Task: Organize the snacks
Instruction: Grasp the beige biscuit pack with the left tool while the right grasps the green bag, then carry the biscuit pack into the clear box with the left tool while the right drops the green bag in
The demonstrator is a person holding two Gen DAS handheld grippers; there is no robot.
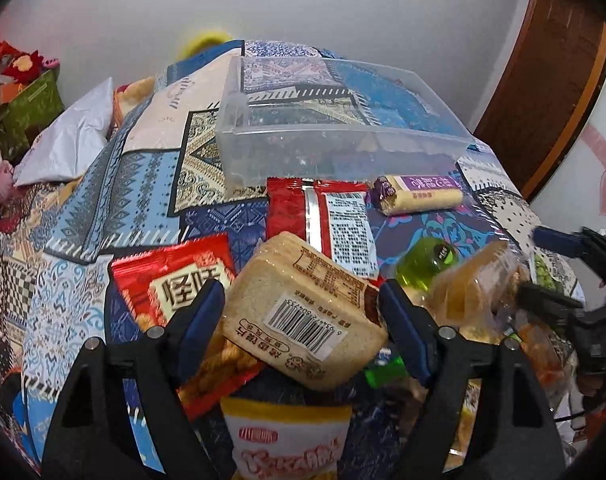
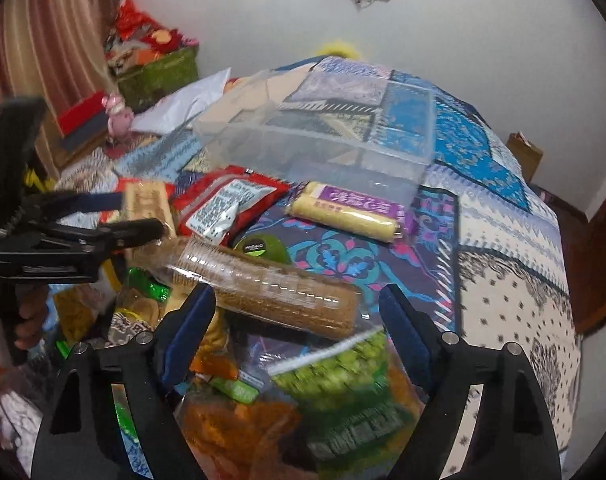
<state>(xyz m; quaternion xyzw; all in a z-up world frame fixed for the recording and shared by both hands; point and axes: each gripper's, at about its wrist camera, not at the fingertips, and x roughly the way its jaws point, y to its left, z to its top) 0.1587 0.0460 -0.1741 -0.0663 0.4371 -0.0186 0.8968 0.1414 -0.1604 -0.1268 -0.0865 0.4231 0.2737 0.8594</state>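
Holding a tan biscuit pack (image 1: pixel 303 312) between both blue pads, left claw (image 1: pixel 303 316) clenched on it, barcode side up, pack tilted. Beyond this claw: red snack bag (image 1: pixel 323 216) lying flat on the patterned bed cover (image 1: pixel 103 184), then clear plastic bin (image 1: pixel 335 128) farther ahead. Ahead and right: yellow wafer roll (image 1: pixel 419 196) with purple label.

Hovering over the snack pile, right claw (image 2: pixel 295 320) released, fingers spread wide. Between its fingers: clear sleeve of round crackers (image 2: pixel 263 288), above a green pea bag (image 2: pixel 343 364). Well ahead: the bin (image 2: pixel 323 148).
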